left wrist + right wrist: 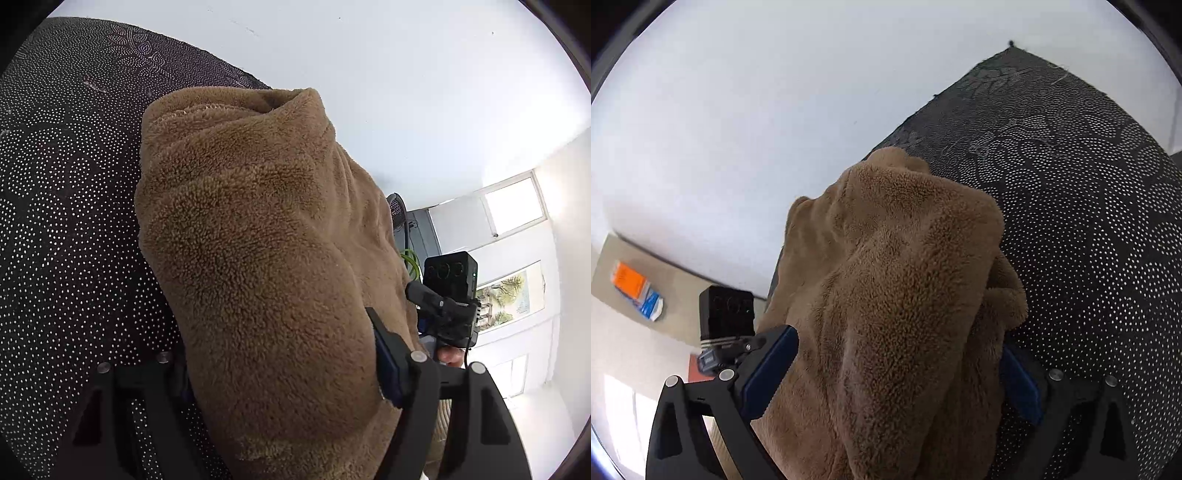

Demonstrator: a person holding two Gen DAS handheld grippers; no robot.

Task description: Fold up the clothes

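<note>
Both sets of jaws clenched on a thick bundle of brown fleece garment (266,258), held over the black dotted cloth (74,221) on the white counter (406,92). Risk: bulky plush slipping from the left gripper (280,373) or right gripper (897,373), folds sagging toward six o'clock. Pad contact buried in pile; garment's lower edge cut off.

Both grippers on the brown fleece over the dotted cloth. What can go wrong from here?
1. The fleece is a thick bunch in both the left gripper and the right gripper; layers may slip out unevenly.
2. It lies on the dotted cloth; a low pull could drag that cloth along.
3. The bundle hides its own edges, so the fold may land crooked.
</note>
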